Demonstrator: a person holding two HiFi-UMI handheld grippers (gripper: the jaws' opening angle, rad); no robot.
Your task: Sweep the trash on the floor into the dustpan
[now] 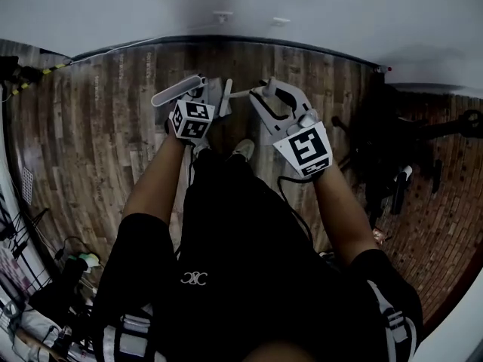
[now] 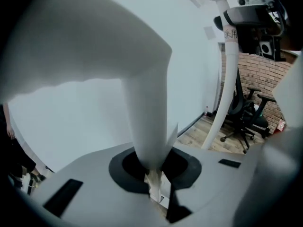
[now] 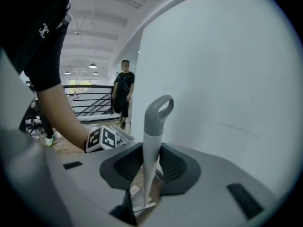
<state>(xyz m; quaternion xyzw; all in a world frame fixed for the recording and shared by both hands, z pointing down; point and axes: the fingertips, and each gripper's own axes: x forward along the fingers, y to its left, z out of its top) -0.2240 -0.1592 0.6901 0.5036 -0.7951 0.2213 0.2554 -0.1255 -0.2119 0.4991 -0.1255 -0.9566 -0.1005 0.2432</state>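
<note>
Gripping two tools: left claw (image 1: 211,96) closed tight on thick white handle (image 2: 147,103); right claw (image 1: 260,96) clamped on loop-topped handle (image 3: 154,141). Pale trash scraps (image 3: 142,203) on wooden floor (image 1: 98,127) beneath. Dustpan head unseen. Recommended: short, low strokes toward pan.

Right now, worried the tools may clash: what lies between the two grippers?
In the head view, the thin handle held by the right gripper pokes toward the left gripper, which grips a thick handle, over wood floor and a shoe tip.
</note>
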